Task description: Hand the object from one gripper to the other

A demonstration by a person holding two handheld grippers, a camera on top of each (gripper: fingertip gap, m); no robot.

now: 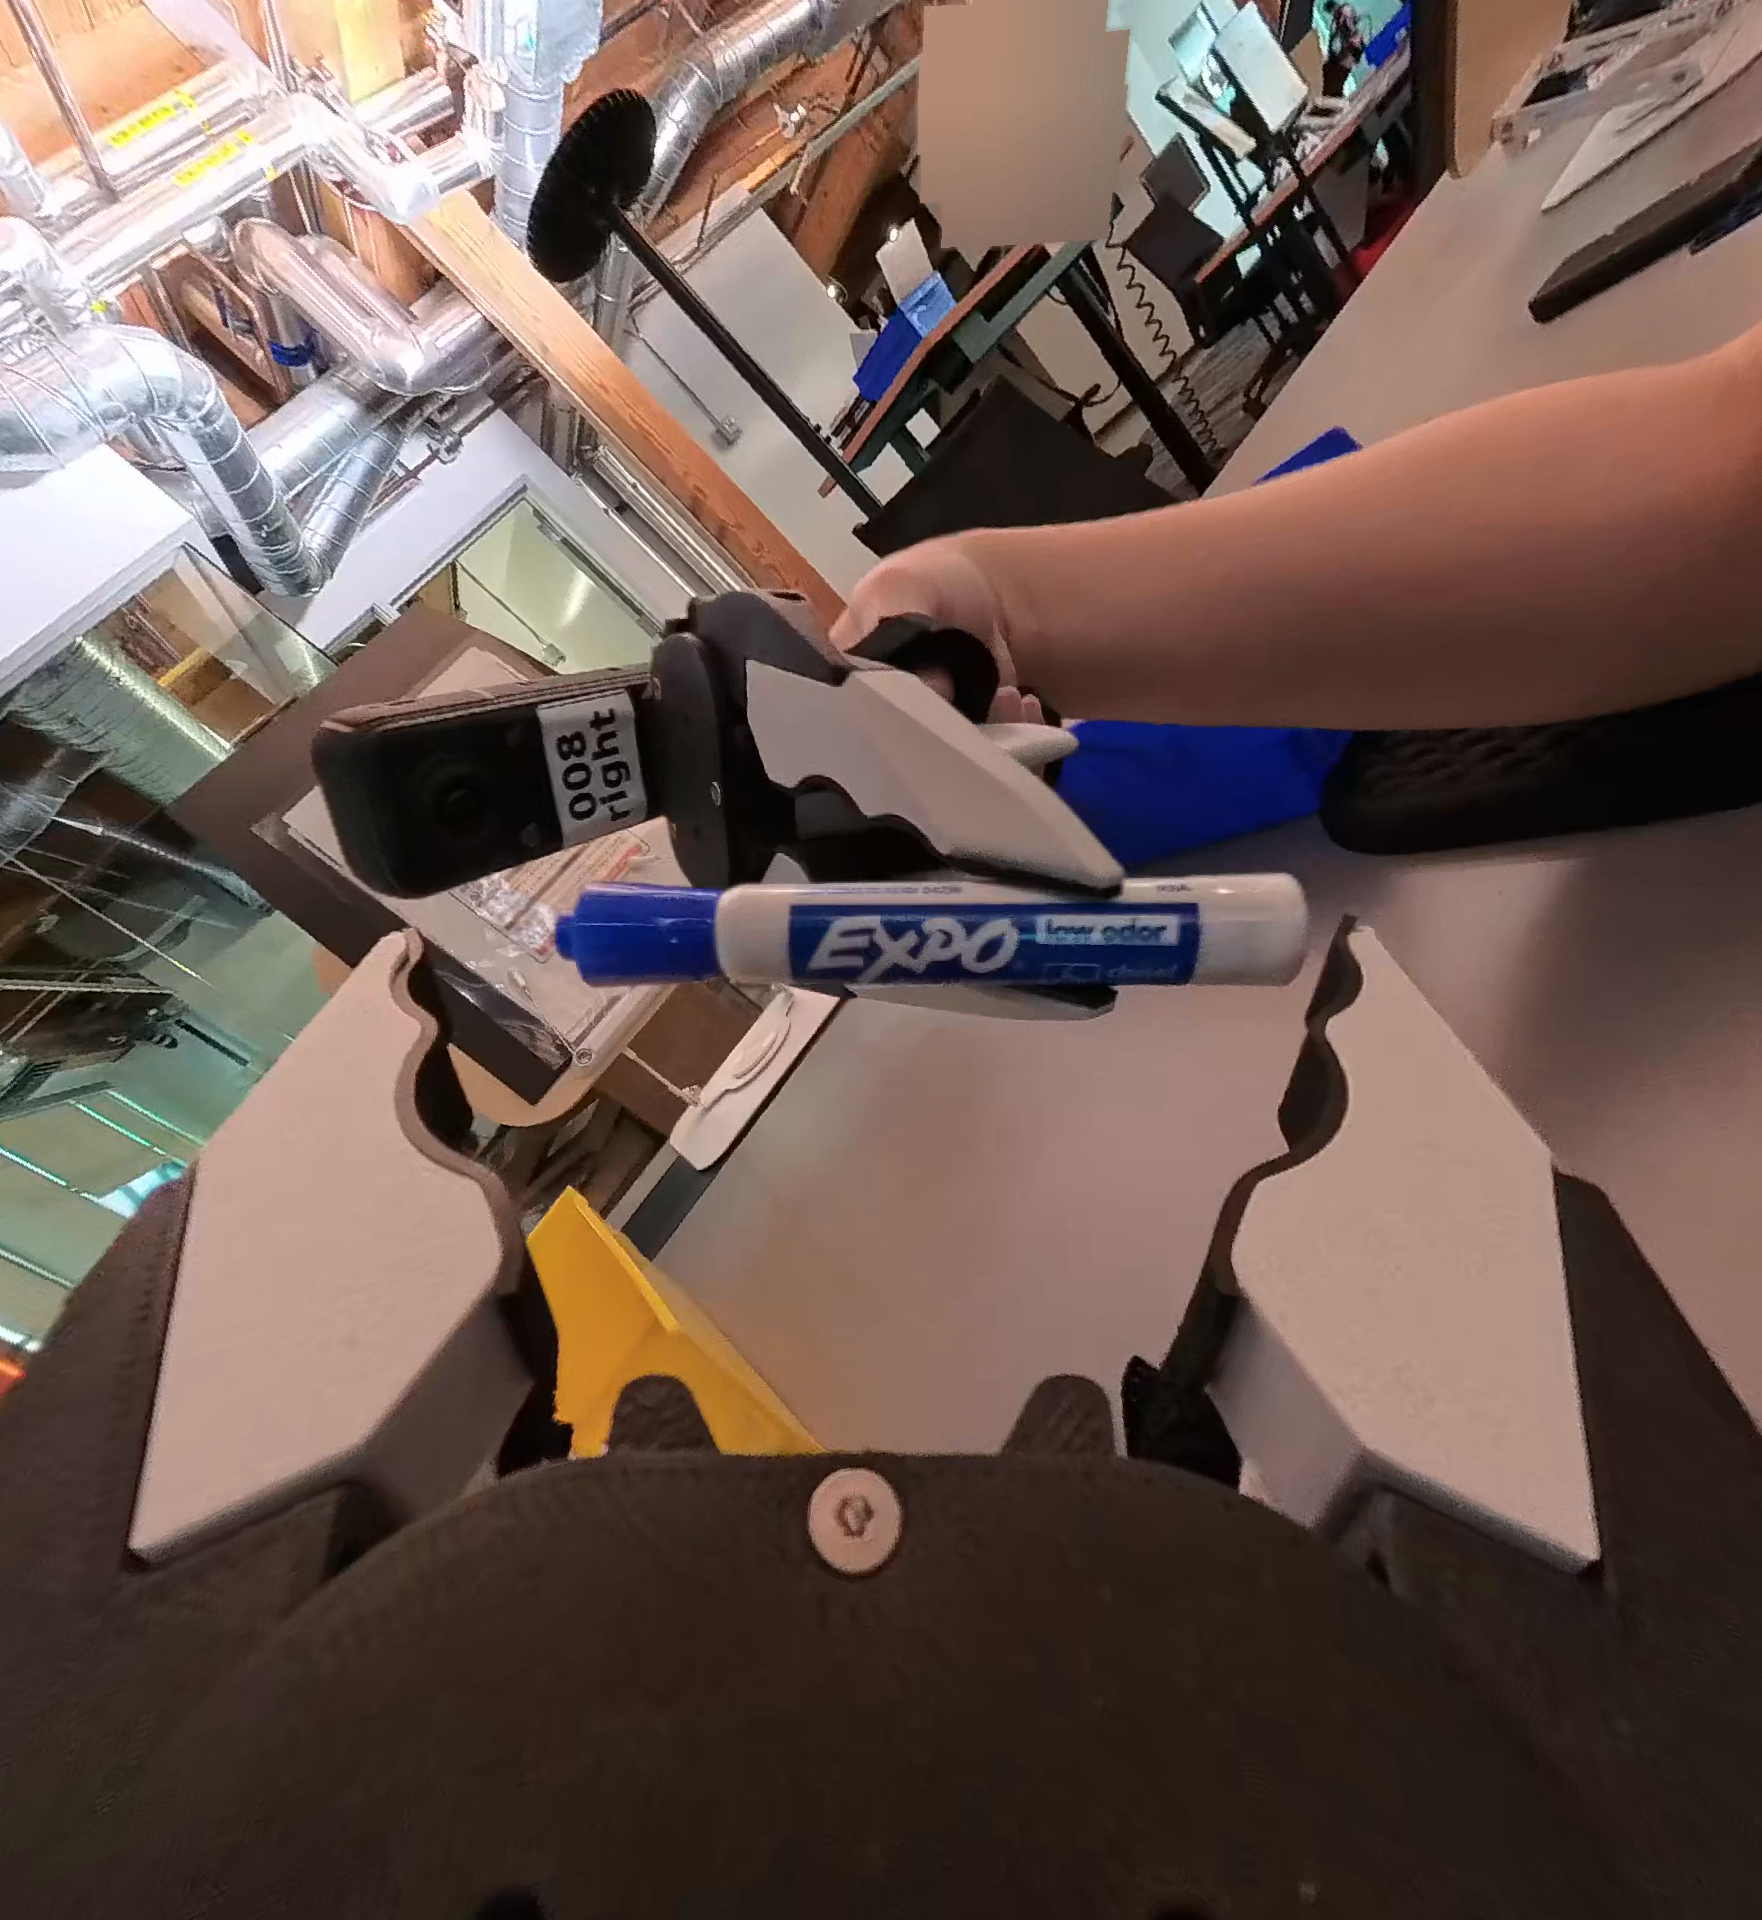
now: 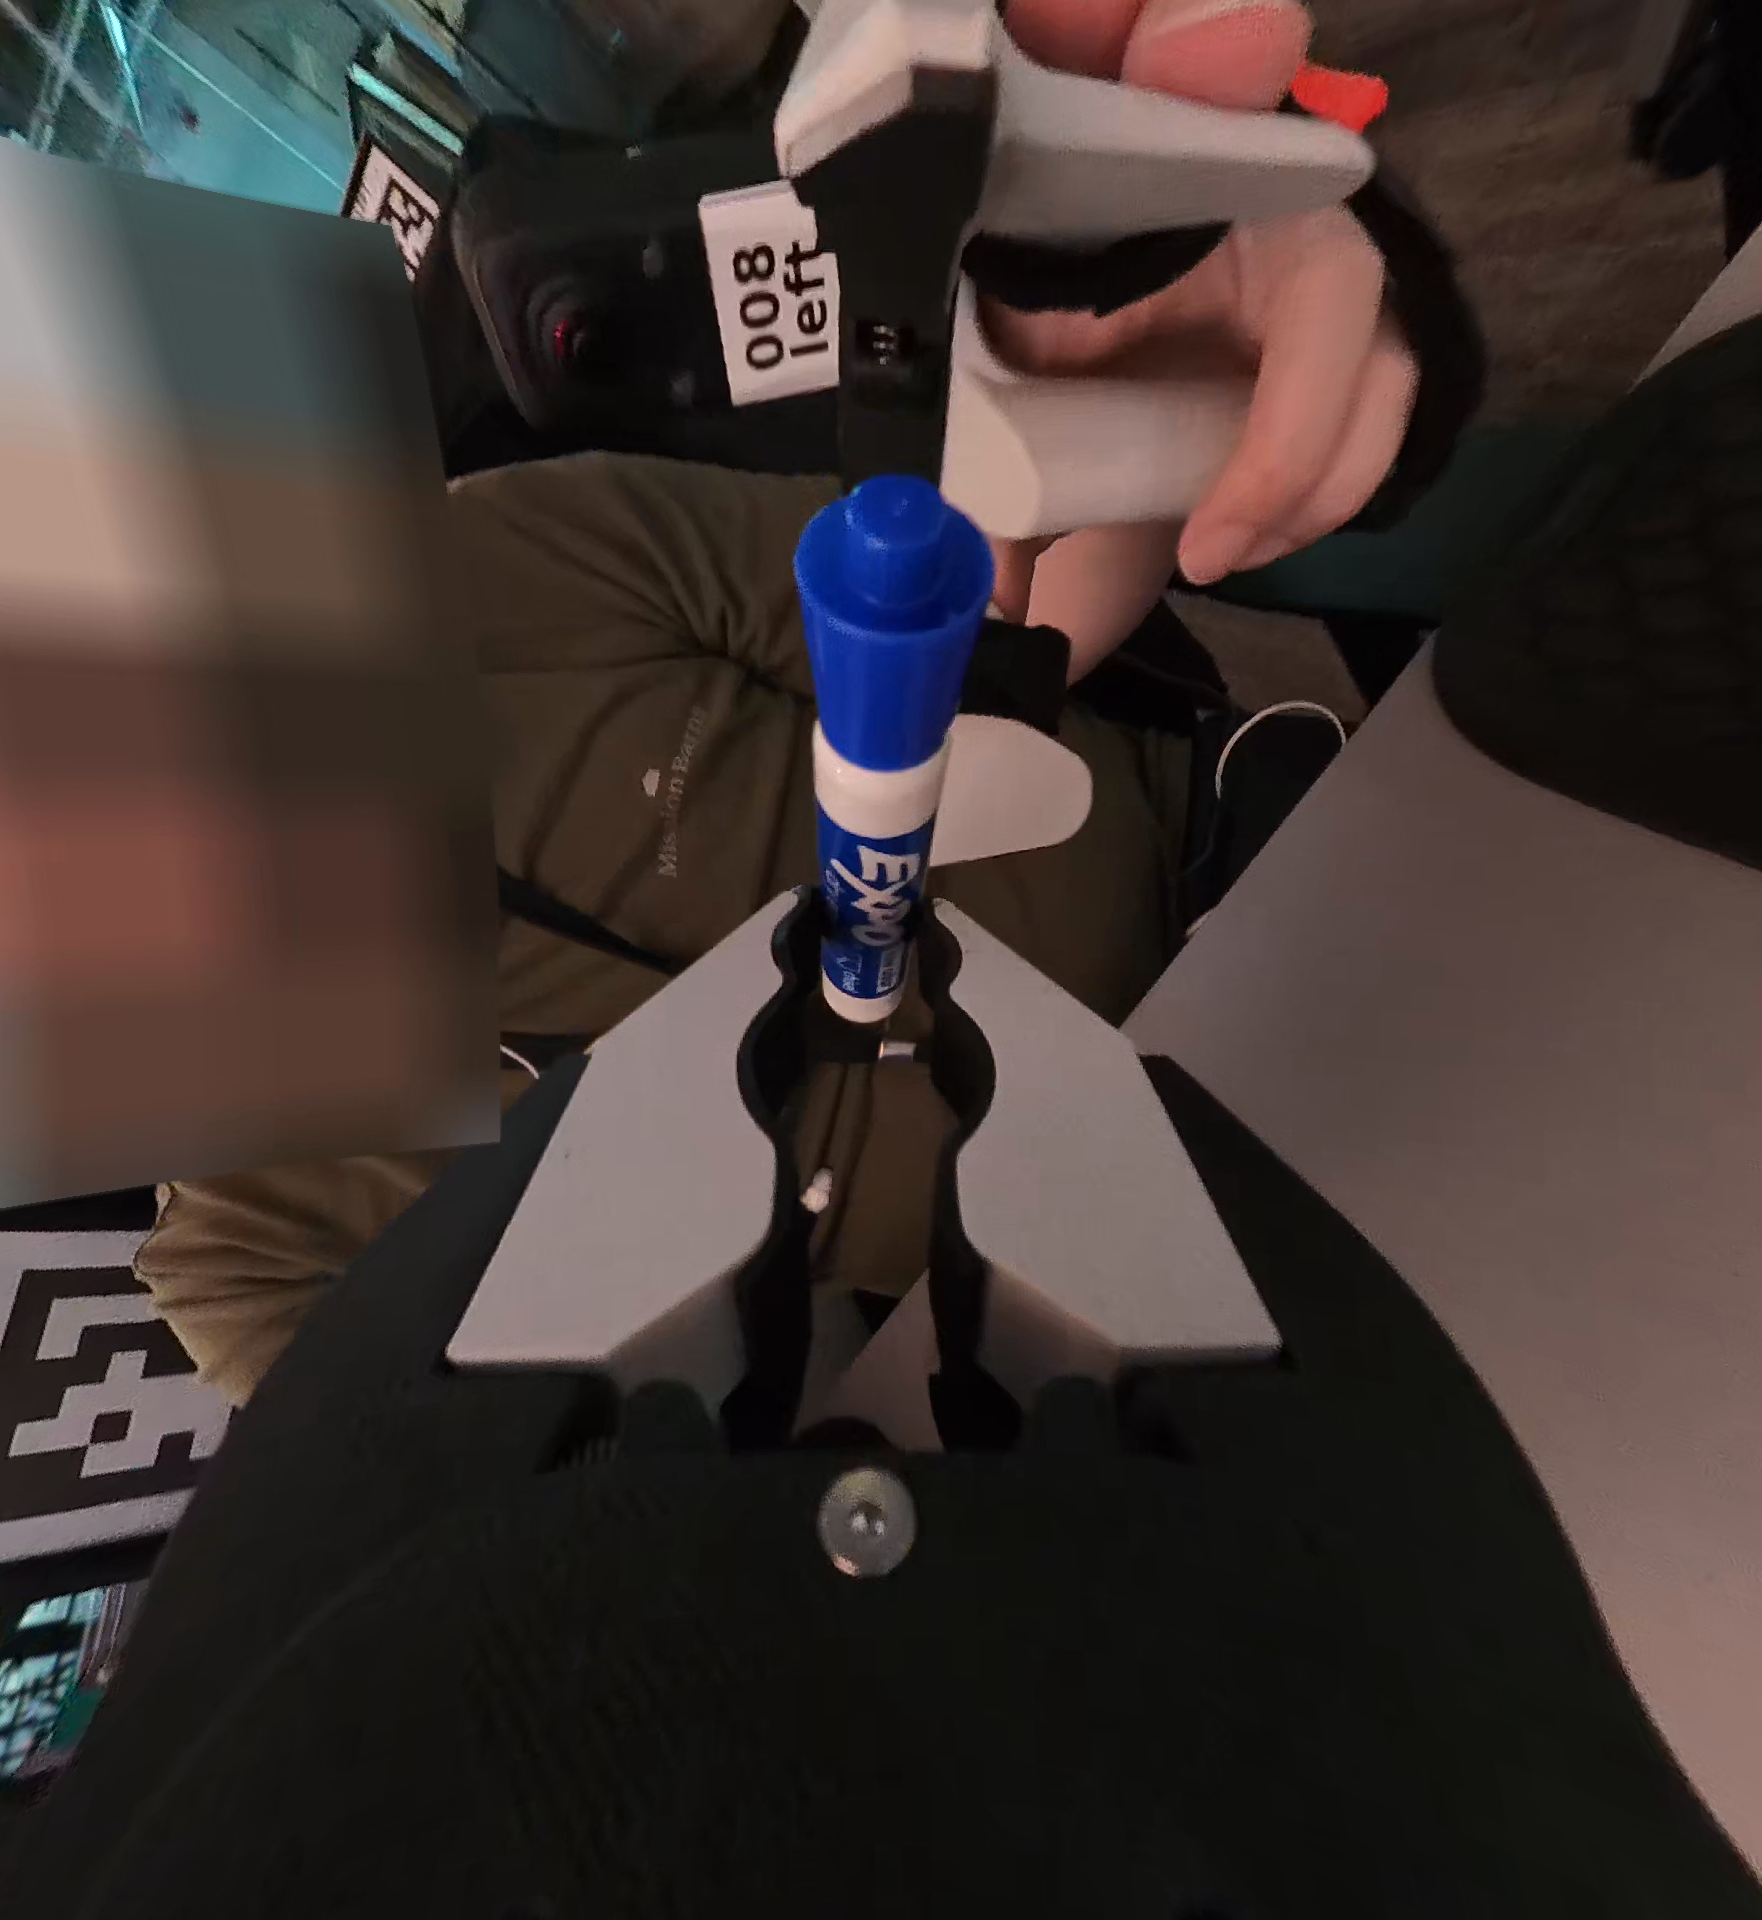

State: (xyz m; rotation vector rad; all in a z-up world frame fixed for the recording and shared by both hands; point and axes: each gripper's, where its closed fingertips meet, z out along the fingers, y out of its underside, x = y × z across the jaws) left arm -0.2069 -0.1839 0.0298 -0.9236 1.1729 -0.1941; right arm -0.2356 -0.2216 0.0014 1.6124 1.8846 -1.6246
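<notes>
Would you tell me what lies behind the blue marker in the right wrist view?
Behind the marker sit a white finger of the left gripper, a hand holding that gripper, and an olive garment. The marker covers the finger's inner edge, so contact cannot be judged.

Marker (image 1: 939,940): white barrel w/ blue label, blue cap on. Held off the table, pinched across the barrel's label section by the right gripper (image 1: 1105,940). In left wrist view it lies roughly horizontal, cap to the left. In right wrist view cap end points away from the cam, barrel (image 2: 872,883) between the fingertips.
</notes>
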